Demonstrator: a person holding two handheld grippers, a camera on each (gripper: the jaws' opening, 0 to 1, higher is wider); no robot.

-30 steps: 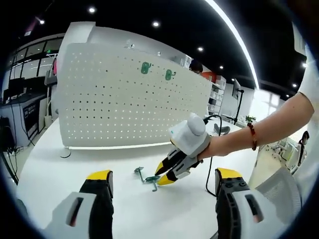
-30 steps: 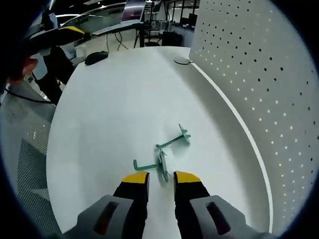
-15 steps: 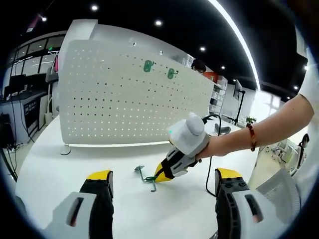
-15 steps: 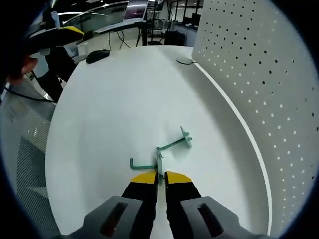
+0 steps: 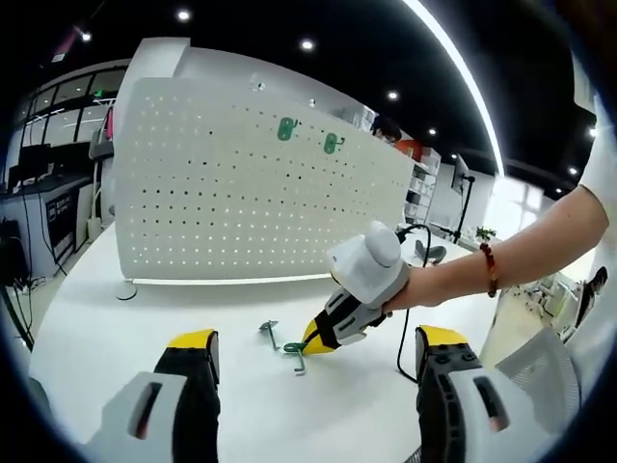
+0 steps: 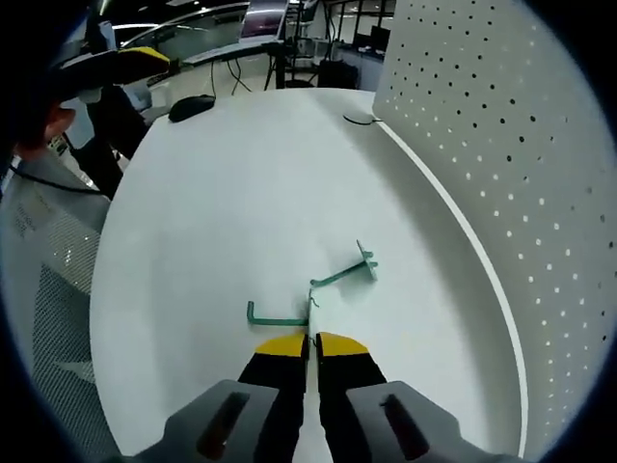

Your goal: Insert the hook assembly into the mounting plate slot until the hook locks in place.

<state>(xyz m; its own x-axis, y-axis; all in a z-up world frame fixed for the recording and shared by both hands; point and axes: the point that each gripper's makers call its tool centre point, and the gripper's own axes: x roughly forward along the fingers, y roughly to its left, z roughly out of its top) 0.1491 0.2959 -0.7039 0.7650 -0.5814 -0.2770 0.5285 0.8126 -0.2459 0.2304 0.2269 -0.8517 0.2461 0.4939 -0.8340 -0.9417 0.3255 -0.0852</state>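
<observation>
Right gripper (image 6: 309,340) pinches a green hook (image 6: 280,319) on the desk (image 6: 212,193), shank running leftward; pegboard (image 6: 492,145) ahead-right; left gripper (image 5: 313,342) wide

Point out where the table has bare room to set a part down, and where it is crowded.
Bare white table stretches from the green hooks out to the dark mouse at the far rim. A bare strip also runs between the hooks and the pegboard. It is crowded only around the right gripper, shut on one hook, with the other hook beside it.
</observation>
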